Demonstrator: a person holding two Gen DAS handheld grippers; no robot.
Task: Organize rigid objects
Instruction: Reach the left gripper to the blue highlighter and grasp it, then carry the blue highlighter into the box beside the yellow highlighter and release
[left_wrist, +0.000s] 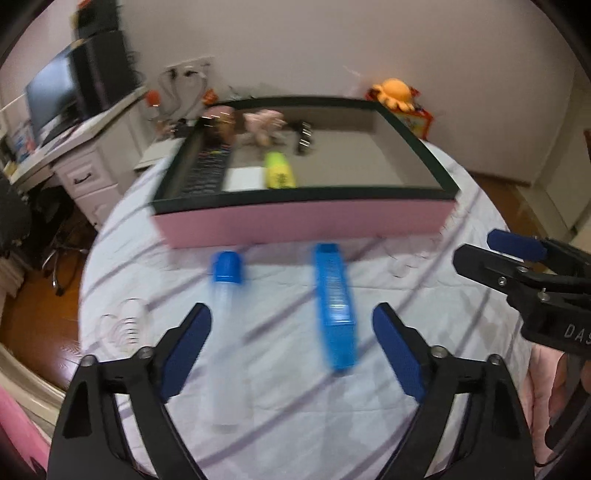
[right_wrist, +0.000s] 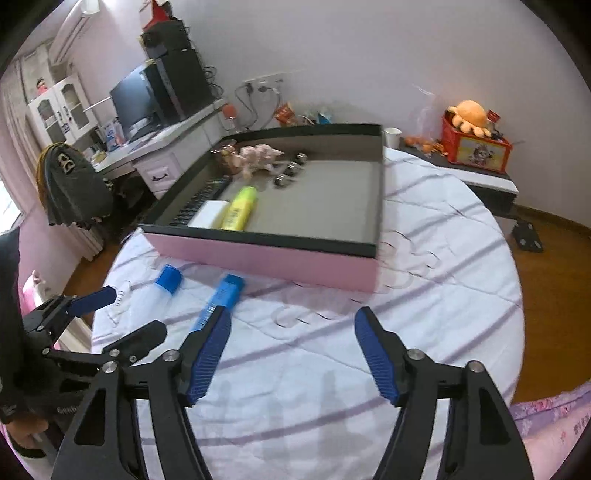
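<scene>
The left gripper (left_wrist: 291, 325) is hovering with fingers wide over 2 things lying on the bed (left_wrist: 424, 266) before the pink box (left_wrist: 303, 221): a clear tube (left_wrist: 227, 332) (light, slippery; take mid-body) and a stiff blue case (left_wrist: 334, 306). The right gripper (right_wrist: 293, 354) is waiting, fingers wide, empty.

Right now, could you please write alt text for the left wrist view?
The open left hand-held gripper hovers over a blue-capped tube and a blue box lying on a striped sheet, before a pink tray.
</scene>
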